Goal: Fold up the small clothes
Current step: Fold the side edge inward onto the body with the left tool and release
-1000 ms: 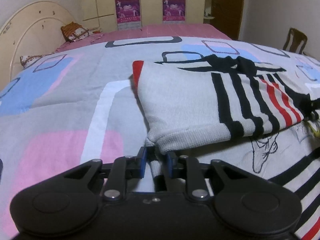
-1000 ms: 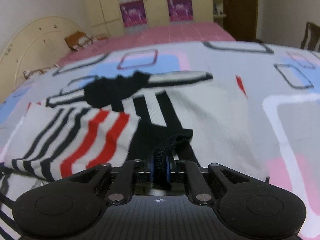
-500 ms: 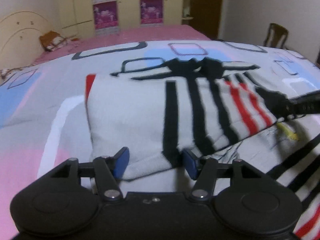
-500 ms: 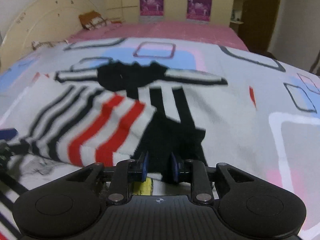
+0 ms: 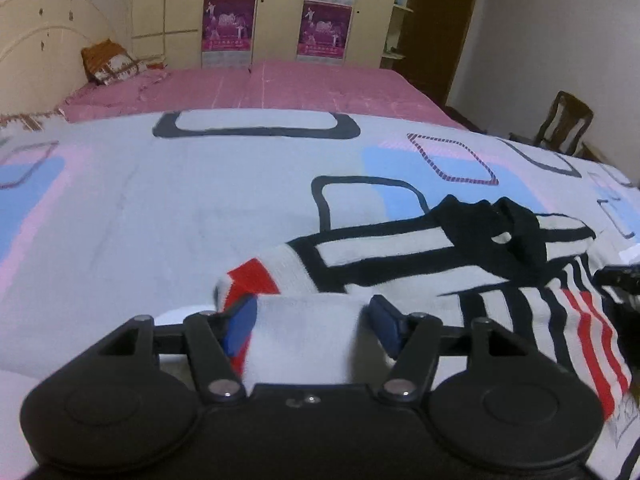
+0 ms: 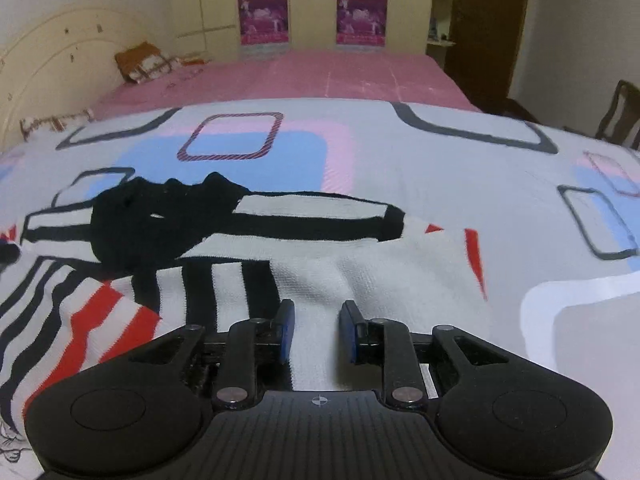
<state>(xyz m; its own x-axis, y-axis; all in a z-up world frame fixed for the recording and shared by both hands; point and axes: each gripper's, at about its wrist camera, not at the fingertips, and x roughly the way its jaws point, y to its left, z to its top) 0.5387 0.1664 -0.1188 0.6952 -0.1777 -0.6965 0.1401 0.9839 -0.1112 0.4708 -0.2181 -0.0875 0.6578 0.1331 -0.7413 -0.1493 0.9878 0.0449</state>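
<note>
Because the left gripper (image 5: 312, 322) and the right gripper (image 6: 316, 330) both stood spread (pinching nothing) over the grey knitted sweater with black and red stripes (image 6: 360, 280) on the patterned quilt (image 5: 160, 208), its loose folded sleeve risked sliding open.

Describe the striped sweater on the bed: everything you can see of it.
The sweater is a small white knit with black stripes, red stripes on a sleeve and red patches at its edges. Its black collar sits bunched at the far side. It lies flat on the patterned bedspread, one striped sleeve folded over the body. The left claw and right claw are both open at its near edge, with fabric lying between the fingers but not pinched.
</note>
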